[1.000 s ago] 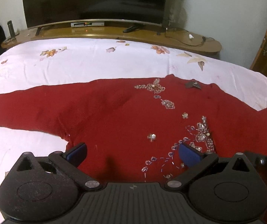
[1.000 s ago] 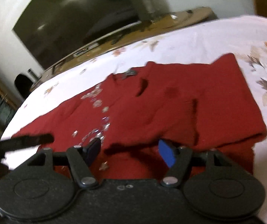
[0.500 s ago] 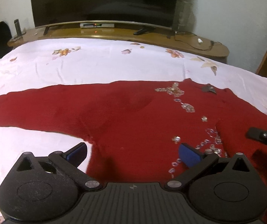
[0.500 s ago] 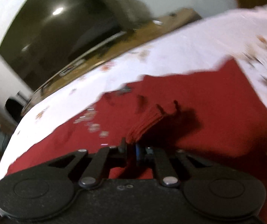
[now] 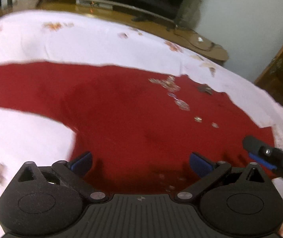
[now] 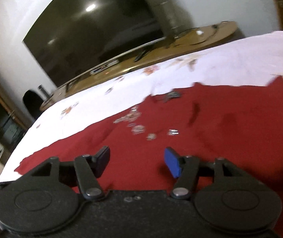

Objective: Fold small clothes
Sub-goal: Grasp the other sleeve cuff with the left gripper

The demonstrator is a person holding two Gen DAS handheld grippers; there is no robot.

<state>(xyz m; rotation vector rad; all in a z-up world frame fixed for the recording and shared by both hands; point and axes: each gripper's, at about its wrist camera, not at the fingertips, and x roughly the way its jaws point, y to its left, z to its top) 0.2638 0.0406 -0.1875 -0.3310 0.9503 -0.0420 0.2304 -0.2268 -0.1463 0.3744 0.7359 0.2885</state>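
Observation:
A red top (image 5: 125,111) with silvery bead work (image 5: 179,101) lies spread flat on the white flowered bed sheet (image 5: 82,41). One long sleeve (image 5: 12,83) runs off to the left. My left gripper (image 5: 140,161) hovers open over the garment's near hem with nothing between its blue pads. The right gripper (image 5: 264,154) shows at the right edge of the left wrist view. In the right wrist view the red top (image 6: 210,130) lies flat, and my right gripper (image 6: 137,159) is over it, its jaws opening with no cloth between them.
A curved wooden shelf (image 5: 121,11) with a large dark television (image 6: 93,31), a set-top box and cables runs beyond the bed's far edge. A wooden door (image 5: 280,67) stands at the right. A dark chair back (image 6: 31,101) is at the far left.
My right gripper pinched a fold of the red top, lifted it, then let go and opened; the cloth now lies flat. The left gripper drifted over the garment and tilted, staying open.

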